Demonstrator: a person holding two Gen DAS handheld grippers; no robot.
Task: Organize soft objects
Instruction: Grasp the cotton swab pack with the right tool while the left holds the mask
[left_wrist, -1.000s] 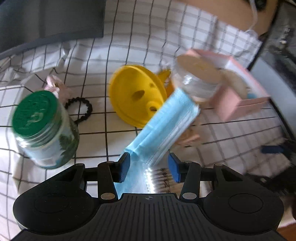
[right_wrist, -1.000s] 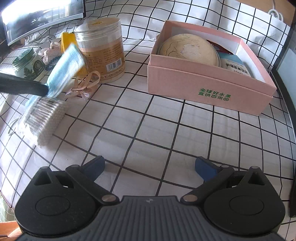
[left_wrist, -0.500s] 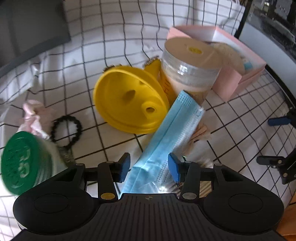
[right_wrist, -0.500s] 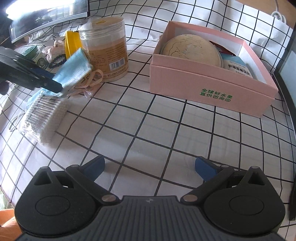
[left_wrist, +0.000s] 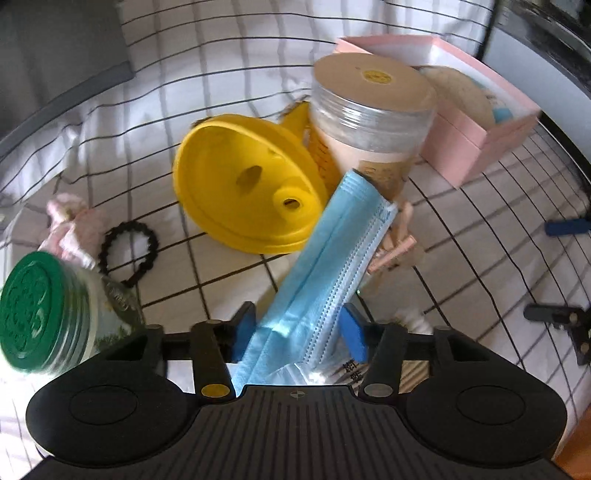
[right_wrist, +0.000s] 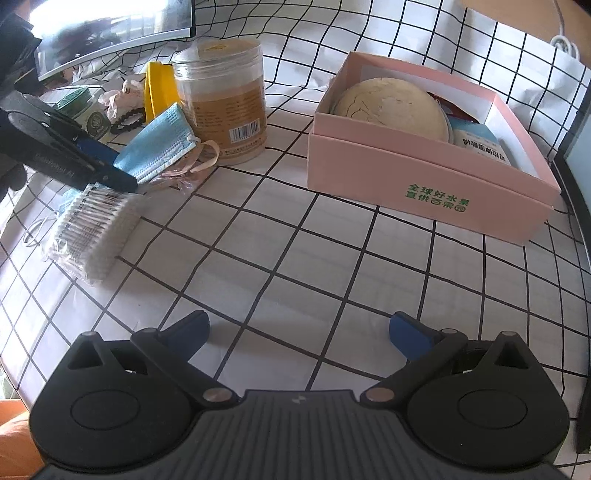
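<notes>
The left gripper (left_wrist: 299, 328) is clamped on a folded pale-blue pleated face mask (left_wrist: 332, 258), its white ear loop at the far end, held above the checked worktop (right_wrist: 295, 240) just beside the clear jar (right_wrist: 221, 103) and yellow funnel (left_wrist: 240, 184). The right gripper (right_wrist: 299, 332) hovers with fingers spread wide, holding nothing, near the pink box (right_wrist: 424, 177).

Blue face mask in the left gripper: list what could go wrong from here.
The blue face mask is pinched at one end by the left gripper, so it may slip. Its free end sits near the clear jar and pink straps and could catch either. The pink box looks crowded.
</notes>
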